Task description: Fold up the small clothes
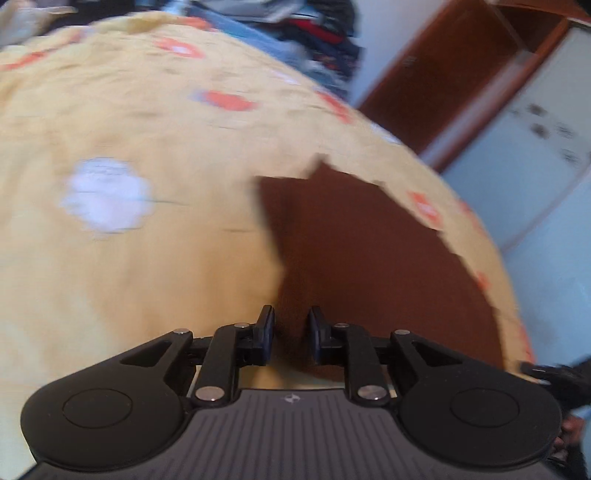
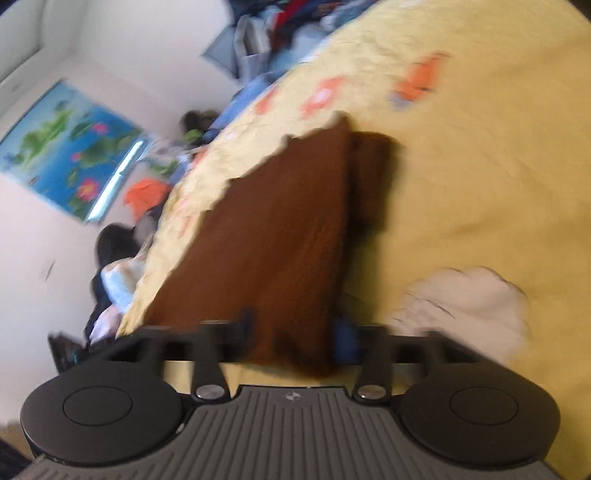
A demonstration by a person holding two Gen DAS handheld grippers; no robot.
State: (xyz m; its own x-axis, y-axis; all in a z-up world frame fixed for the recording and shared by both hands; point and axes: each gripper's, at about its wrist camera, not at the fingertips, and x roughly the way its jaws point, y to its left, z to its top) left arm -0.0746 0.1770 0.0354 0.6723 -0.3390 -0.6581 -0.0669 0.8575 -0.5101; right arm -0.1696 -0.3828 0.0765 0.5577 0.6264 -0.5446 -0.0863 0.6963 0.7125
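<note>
A brown cloth [image 1: 351, 251] lies folded on the yellow flowered bedspread [image 1: 147, 277], close to the bed's edge. My left gripper [image 1: 291, 334] is nearly closed, and the near end of the cloth fills the narrow gap between its pads. In the right wrist view the same brown cloth [image 2: 288, 221] runs away from me along the edge of the bedspread [image 2: 480, 166], with a darker layer showing on its right side. My right gripper [image 2: 295, 328] stands wide, blurred, with the cloth's near end between its fingers and not squeezed.
A heap of mixed clothes [image 1: 314, 33] sits at the far end of the bed, also visible as the clothes pile [image 2: 288, 29]. A brown wardrobe [image 1: 443, 74] stands past the bed edge. A blue poster [image 2: 70, 147] hangs on the wall, above loose garments [image 2: 144, 192].
</note>
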